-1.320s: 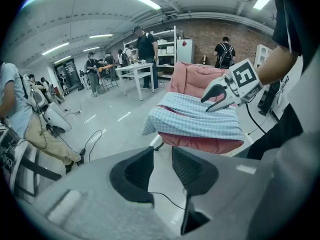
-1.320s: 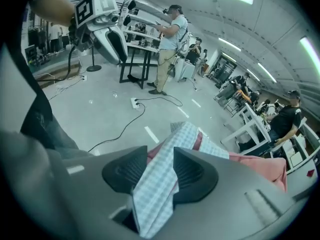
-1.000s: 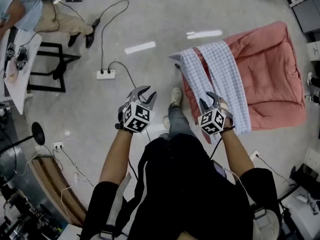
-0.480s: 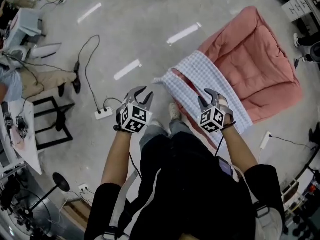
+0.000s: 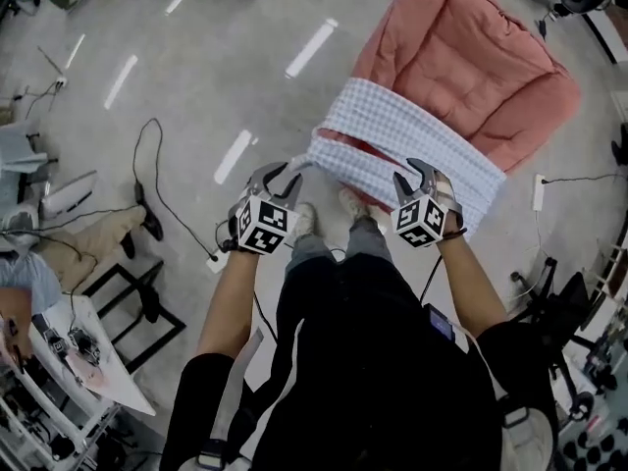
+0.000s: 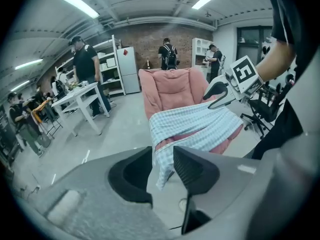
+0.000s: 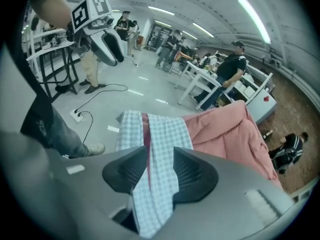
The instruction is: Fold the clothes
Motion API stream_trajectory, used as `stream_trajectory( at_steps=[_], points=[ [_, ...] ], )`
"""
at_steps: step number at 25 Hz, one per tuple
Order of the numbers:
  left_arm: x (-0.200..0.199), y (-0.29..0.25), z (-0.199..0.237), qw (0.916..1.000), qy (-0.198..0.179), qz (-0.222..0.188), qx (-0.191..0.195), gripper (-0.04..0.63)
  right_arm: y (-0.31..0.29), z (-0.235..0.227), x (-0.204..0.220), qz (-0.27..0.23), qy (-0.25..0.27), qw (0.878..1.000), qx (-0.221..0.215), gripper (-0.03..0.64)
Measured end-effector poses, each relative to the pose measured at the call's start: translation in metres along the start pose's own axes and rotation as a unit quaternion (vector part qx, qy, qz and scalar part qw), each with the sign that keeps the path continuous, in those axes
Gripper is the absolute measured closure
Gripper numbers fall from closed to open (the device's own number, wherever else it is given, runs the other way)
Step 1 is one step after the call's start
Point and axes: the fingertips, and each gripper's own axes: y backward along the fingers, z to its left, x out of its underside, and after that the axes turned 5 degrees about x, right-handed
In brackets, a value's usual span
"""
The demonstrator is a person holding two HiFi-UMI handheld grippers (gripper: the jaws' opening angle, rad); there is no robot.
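A blue-and-white checked garment (image 5: pixel 392 145) lies draped across the near edge of a pink quilted pad (image 5: pixel 471 57). One corner of it hangs down at the left. My left gripper (image 5: pixel 280 177) is just left of that corner, above the floor. Its jaws are opening, and the left gripper view shows nothing between them, with the garment (image 6: pixel 195 126) lying beyond. My right gripper (image 5: pixel 417 175) hovers over the garment's near right part. It is open, and the cloth (image 7: pixel 165 134) shows through the gap without touching the pads.
A power strip (image 5: pixel 218 261) and black cables lie on the grey floor at the left. A black stool (image 5: pixel 137 292) stands further left. Behind the pad are several people, white tables (image 6: pixel 80 96) and an office chair (image 6: pixel 260 114).
The head view has swung round: the pad and garment have gone from the right side to straight ahead. Both grippers keep their places before the body, the left now close to the garment's corner.
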Motion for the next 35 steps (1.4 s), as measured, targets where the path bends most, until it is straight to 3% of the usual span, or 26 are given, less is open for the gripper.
stream_trajectory(
  at_steps=[7,11,20,24,28,35],
  points=[
    [-0.001,-0.002,0.009,0.9932,-0.088,0.008,0.076,0.454,0.025,0.037,0.008,0.045,-0.099,0.992,0.059,0.447],
    [0.010,-0.008,0.001,0.9846,-0.131,0.023,0.114,0.456,0.033,0.071,0.026,0.077,-0.133,0.985,0.075,0.448],
    [0.063,-0.041,-0.044,0.9749,-0.145,0.069,0.155,0.459,0.048,0.120,0.075,0.111,-0.165,0.978,0.065,0.448],
    [0.101,-0.064,-0.041,0.9783,-0.137,0.082,0.132,0.460,0.039,0.143,0.083,0.110,-0.154,0.981,0.049,0.448],
    [0.142,-0.098,-0.021,0.9839,-0.142,0.084,0.068,0.462,0.019,0.160,0.084,0.097,-0.152,0.983,0.042,0.449],
    [0.217,-0.176,0.006,0.9772,-0.194,0.086,-0.013,0.457,-0.043,0.192,0.098,0.085,-0.189,0.977,0.048,0.454]
  ],
)
